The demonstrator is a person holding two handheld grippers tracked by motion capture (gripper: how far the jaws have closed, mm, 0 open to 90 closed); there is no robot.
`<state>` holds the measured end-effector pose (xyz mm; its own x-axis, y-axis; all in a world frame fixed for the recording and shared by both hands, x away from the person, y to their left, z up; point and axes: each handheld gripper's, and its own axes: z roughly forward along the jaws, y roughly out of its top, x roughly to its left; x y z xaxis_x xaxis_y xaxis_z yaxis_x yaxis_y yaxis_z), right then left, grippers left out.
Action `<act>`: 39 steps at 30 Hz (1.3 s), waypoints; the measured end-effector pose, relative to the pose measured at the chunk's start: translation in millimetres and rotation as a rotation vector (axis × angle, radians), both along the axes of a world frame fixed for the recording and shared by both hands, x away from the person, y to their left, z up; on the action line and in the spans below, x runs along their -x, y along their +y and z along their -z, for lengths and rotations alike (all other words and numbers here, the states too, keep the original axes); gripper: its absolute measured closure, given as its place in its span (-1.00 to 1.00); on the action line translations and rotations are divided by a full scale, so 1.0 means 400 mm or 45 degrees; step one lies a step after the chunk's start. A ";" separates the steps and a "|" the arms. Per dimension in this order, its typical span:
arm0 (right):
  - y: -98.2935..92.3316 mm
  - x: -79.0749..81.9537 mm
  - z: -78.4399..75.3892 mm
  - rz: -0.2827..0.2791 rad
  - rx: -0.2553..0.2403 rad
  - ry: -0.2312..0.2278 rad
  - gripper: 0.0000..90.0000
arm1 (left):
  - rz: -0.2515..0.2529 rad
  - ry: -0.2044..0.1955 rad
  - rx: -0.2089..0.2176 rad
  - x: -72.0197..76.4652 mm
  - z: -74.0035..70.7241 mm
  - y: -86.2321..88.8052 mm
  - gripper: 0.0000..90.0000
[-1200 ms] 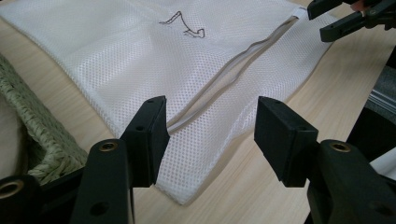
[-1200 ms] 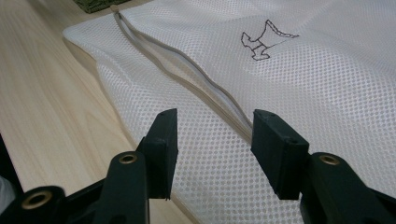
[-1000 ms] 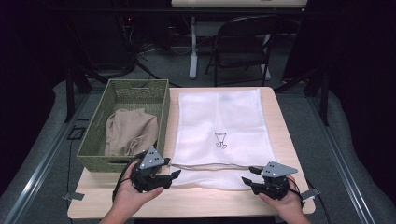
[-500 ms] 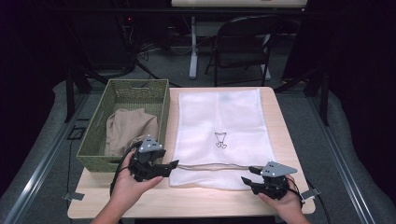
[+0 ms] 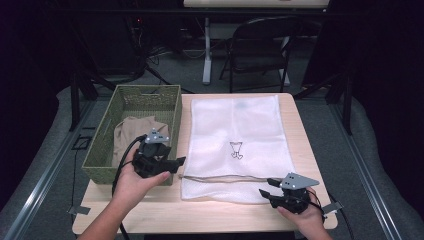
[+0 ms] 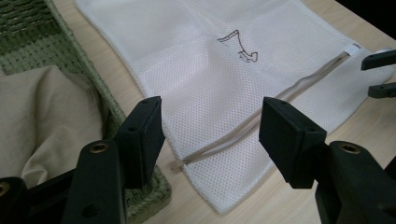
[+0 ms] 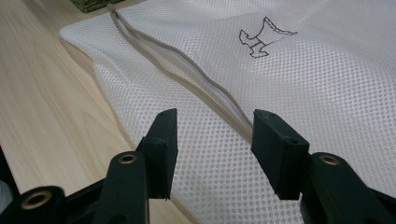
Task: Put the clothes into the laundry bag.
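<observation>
High view shows a wooden table (image 5: 150, 210) with a green woven basket (image 5: 102, 150) on its left part and a white mesh bag (image 5: 240, 130) lying flat beside it, near the basket but not in it. A beige cloth (image 5: 131, 131) lies folded inside the basket. The bag has a zipper (image 5: 225, 178) that runs across its near end, and a small dark drawing (image 5: 236, 150) sits in its middle. The left gripper (image 5: 172, 164) is in the air at the near right corner of the basket, between the cloth and the left end of the zipper; its jaws have just been opening and they stand wide, with nothing between them. In the left gripper view the beige cloth (image 6: 42, 116) is at the left, and the zipper (image 6: 261, 114) passes behind the jaws without touching them. The right gripper (image 5: 266, 187) is low at the near right corner of the bag, jaws also wide and empty. In the right gripper view the zipper (image 7: 187, 79) looks partly parted in its middle, so I judge that the bag is already unzipped or almost so, but how far the opening goes I cannot tell. My reading is that the work is to put the cloth into the bag, and that it is at an early stage: the cloth is untouched in the basket, and the bag is flat and empty. What is left, I think, is to take the cloth, hold the mouth of the bag open, push the cloth in, and perhaps close the zipper.
</observation>
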<state>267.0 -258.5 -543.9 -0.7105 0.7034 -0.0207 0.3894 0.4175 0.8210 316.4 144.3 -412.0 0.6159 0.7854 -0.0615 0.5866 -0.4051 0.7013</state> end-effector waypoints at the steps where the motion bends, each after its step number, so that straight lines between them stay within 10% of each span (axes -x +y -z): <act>1: 0.000 0.000 0.000 0.000 0.000 0.000 0.12 | 0.000 0.000 0.000 0.000 0.000 0.000 -0.12; 18: -0.005 -0.003 0.001 0.009 0.003 0.001 0.11 | -0.170 0.090 -0.033 -0.116 -0.035 0.070 -0.16; 39: 0.003 0.002 -0.002 -0.030 -0.005 -0.072 0.06 | -0.429 0.186 0.011 -0.238 0.004 0.218 -0.16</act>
<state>266.0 -257.2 -543.2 -0.7247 0.6866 -0.0585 0.3326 0.4228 0.8430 411.5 231.3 -413.6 0.3067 0.9418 -0.1374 0.7803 -0.1662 0.6029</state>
